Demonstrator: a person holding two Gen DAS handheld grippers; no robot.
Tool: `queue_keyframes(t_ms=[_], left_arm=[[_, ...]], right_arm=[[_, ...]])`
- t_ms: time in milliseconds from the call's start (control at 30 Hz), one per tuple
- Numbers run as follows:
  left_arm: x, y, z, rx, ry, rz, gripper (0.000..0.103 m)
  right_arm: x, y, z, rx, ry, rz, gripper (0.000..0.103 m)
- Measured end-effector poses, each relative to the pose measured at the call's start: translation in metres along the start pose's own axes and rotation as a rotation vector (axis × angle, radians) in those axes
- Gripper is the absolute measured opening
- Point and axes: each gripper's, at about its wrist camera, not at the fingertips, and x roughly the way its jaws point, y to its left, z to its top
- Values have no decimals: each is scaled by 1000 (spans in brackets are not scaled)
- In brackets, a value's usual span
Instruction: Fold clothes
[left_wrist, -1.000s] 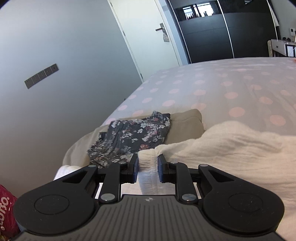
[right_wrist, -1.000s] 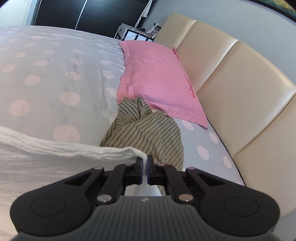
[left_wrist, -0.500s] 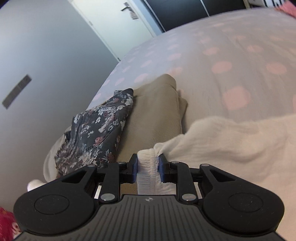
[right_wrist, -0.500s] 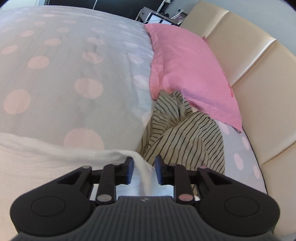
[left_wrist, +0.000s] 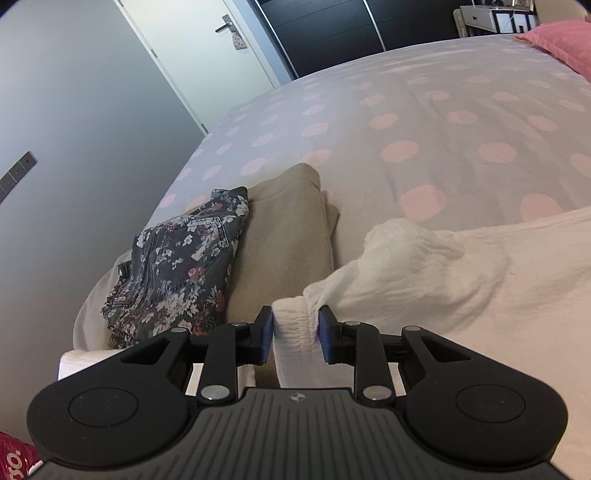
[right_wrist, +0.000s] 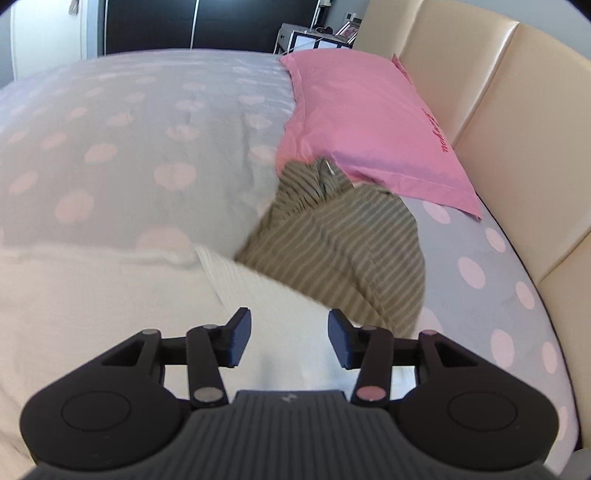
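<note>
A white crinkled garment (left_wrist: 461, 273) lies spread on the polka-dot bed. My left gripper (left_wrist: 295, 332) is shut on its elastic hem, which bunches between the blue pads. In the right wrist view the same white garment (right_wrist: 110, 295) lies flat on the bed. My right gripper (right_wrist: 288, 338) is open just above the garment's corner and holds nothing.
A folded floral dark garment (left_wrist: 181, 266) and a folded beige one (left_wrist: 291, 236) lie at the bed's left edge. A striped olive garment (right_wrist: 343, 251) lies crumpled by a pink pillow (right_wrist: 362, 118) and the cream headboard (right_wrist: 517, 129). The polka-dot duvet (left_wrist: 424, 122) stretches beyond.
My right gripper has opened and let go of the white garment's corner, which now lies on the bed. My left gripper has kept its hold on the hem and lowered toward the bed.
</note>
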Motion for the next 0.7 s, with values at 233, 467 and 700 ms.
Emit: queue_keyframes(t_ms=[233, 467, 700], left_arm=[[-11, -3, -7, -17, -15, -11, 24], [4, 18, -9, -108, 3, 54, 24], [1, 47, 2, -251, -50, 90, 25]], right_arm=[[20, 29, -50, -217, 10, 7, 43], [48, 35, -53, -285, 39, -62, 9], [28, 13, -11, -251, -64, -98, 5]])
